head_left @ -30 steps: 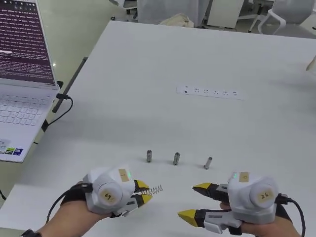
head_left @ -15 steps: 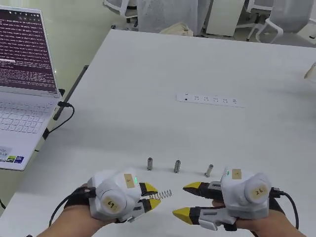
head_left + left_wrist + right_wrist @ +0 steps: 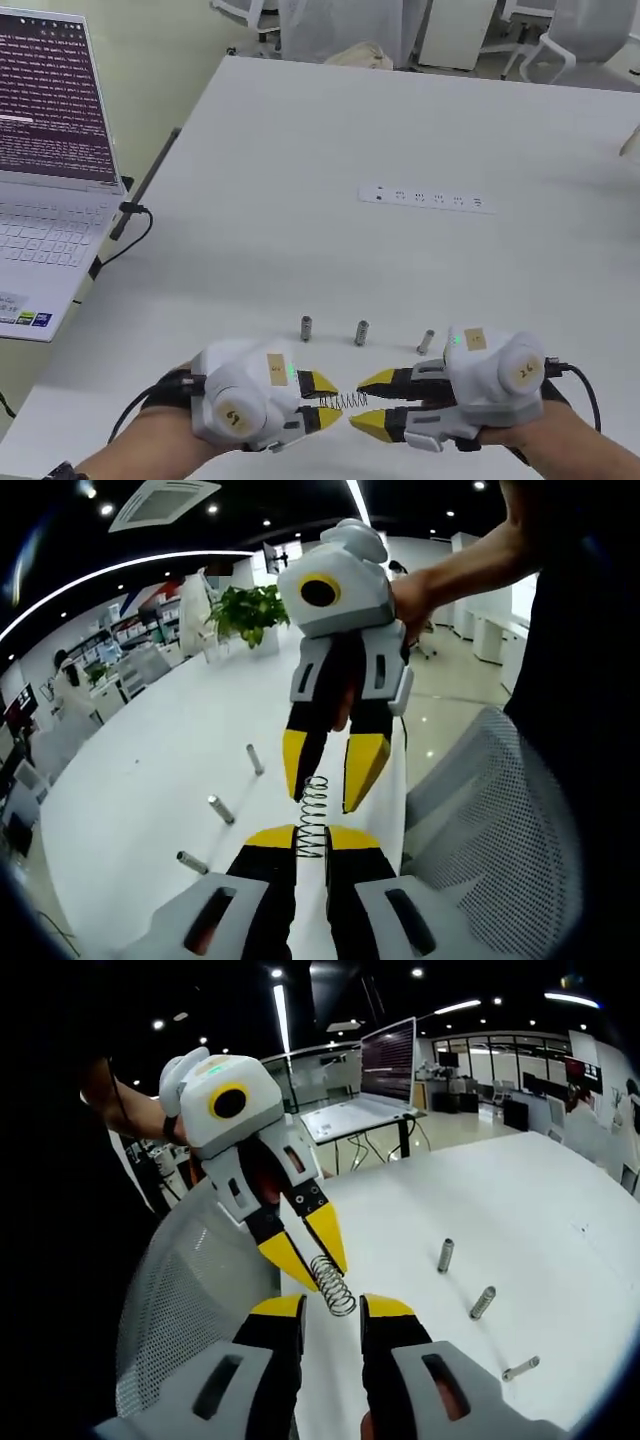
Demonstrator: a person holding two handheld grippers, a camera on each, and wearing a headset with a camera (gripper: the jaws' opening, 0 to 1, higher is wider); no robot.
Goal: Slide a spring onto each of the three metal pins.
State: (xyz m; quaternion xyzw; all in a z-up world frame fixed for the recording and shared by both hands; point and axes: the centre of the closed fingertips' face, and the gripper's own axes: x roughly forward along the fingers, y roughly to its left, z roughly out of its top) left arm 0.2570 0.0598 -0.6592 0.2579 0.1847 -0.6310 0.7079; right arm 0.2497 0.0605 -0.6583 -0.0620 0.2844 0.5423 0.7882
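Note:
My left gripper [image 3: 322, 399] is shut on one end of a small coil spring [image 3: 346, 401], held just above the white table [image 3: 300, 200]. The spring [image 3: 312, 815] sticks out from the left gripper's [image 3: 312, 837] tips toward my right gripper [image 3: 325, 785]. My right gripper [image 3: 366, 403] faces it, open, and the spring's free end [image 3: 333, 1286] lies between the yellow tips of my right gripper [image 3: 332, 1307], with the left gripper [image 3: 318, 1260] opposite. Three short metal pins [image 3: 306, 327] [image 3: 362, 332] [image 3: 425, 342] stand in a row just beyond both grippers, the right one leaning.
An open laptop [image 3: 50, 170] sits on a side stand at the left, with a black cable [image 3: 130, 215] at the table edge. A white power strip [image 3: 427, 199] lies mid-table. A mesh chair back [image 3: 480, 810] is close behind the grippers.
The two grippers have come together: the left one carried the spring rightward, and the right one moved left and narrowed its jaws around the spring's free end.

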